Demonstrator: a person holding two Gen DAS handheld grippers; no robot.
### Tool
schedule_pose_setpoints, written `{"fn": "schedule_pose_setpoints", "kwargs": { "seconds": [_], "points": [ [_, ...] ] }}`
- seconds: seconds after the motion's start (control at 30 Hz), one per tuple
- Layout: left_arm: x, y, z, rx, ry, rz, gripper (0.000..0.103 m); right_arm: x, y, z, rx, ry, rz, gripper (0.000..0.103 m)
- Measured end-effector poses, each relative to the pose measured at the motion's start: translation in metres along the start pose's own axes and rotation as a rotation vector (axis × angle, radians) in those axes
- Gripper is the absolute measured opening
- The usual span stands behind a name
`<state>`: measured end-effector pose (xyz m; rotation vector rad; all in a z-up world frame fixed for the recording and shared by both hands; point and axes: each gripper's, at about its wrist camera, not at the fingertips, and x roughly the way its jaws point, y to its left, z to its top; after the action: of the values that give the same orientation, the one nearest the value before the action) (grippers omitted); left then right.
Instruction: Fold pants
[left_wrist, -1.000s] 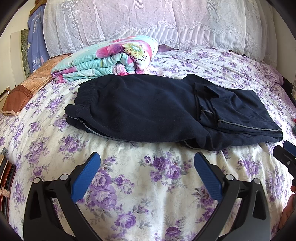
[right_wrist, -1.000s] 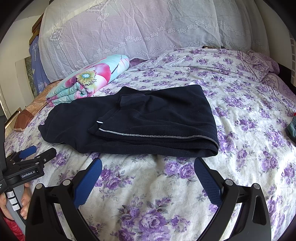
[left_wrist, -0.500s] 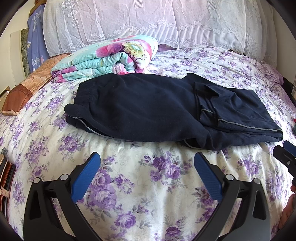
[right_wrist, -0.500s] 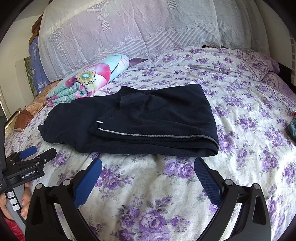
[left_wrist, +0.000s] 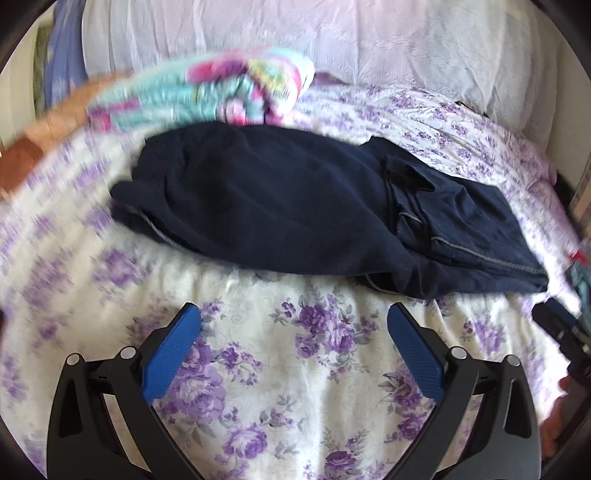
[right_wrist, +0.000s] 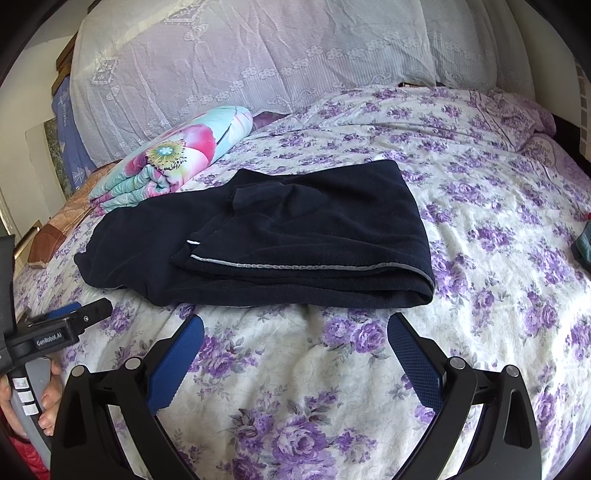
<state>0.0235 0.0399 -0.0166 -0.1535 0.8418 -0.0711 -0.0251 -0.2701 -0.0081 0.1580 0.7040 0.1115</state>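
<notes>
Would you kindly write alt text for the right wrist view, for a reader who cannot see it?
Dark navy pants, partly folded, lie on a bed with a purple floral sheet, beyond the open, empty jaws of the right gripper. A folded floral quilt lies behind the pants, and the left gripper shows at the left edge.

Both wrist views look forward past spread fingers, low and near; shared ahead: pants (left_wrist: 295, 206) (right_wrist: 295, 236) on bed (left_wrist: 280, 369) (right_wrist: 480, 206).

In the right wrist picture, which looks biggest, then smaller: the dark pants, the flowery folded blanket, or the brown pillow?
1. Dark pants
2. Flowery folded blanket
3. Brown pillow, partly hidden and farther off, so unsure.
</notes>
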Motion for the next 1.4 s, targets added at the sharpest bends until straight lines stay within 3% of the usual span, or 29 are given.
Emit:
{"fn": "schedule_pose_setpoints", "kwargs": {
  "seconds": [0.17,0.33,0.5,0.63,0.67,0.7,0.73,0.8,0.93,1.0,1.07,1.17,1.3,1.4],
  "points": [
    [0.012,0.022,0.014,-0.101,0.027,-0.072,0.099,0.01,-0.031,0.001,0.159,0.051,0.029,0.1],
    [0.029,0.035,0.035,-0.155,0.056,-0.112,0.099,0.025,-0.067,0.002,0.386,0.066,0.134,0.1],
    [0.053,0.055,0.063,-0.245,0.081,-0.149,0.099,0.049,-0.057,0.027,0.331,0.101,0.049,0.1],
    [0.059,0.074,0.073,-0.349,0.073,-0.23,0.099,0.058,-0.053,0.035,0.318,0.061,0.077,0.1],
    [0.059,0.08,0.074,-0.388,0.068,-0.262,0.098,0.057,-0.053,0.035,0.321,0.048,0.087,0.096],
    [0.06,0.084,0.076,-0.413,0.065,-0.28,0.098,0.053,-0.053,0.035,0.321,0.03,0.101,0.084],
    [0.06,0.089,0.076,-0.441,0.06,-0.298,0.098,0.053,-0.054,0.037,0.322,0.016,0.111,0.079],
    [0.062,0.093,0.079,-0.467,0.054,-0.286,0.082,0.052,-0.056,0.041,0.312,0.003,0.108,0.048],
    [0.064,0.094,0.081,-0.448,0.048,-0.24,0.059,0.061,-0.057,0.049,0.296,0.004,0.105,0.038],
    [0.061,0.093,0.08,-0.444,0.041,-0.254,0.038,0.06,-0.058,0.05,0.286,-0.004,0.104,0.034],
    [0.057,0.097,0.077,-0.458,0.027,-0.287,0.026,0.056,-0.061,0.049,0.296,-0.017,0.117,0.029],
    [0.036,0.091,0.066,-0.441,-0.023,-0.284,0.018,0.039,-0.068,0.048,0.302,-0.062,0.144,0.021],
    [-0.01,0.068,0.047,-0.326,-0.108,-0.224,0.017,-0.004,-0.074,0.041,0.275,-0.081,0.205,0.017],
    [-0.052,0.053,0.016,-0.248,-0.126,-0.256,0.017,-0.046,-0.078,0.025,0.208,-0.073,0.21,0.017]
  ]
}}
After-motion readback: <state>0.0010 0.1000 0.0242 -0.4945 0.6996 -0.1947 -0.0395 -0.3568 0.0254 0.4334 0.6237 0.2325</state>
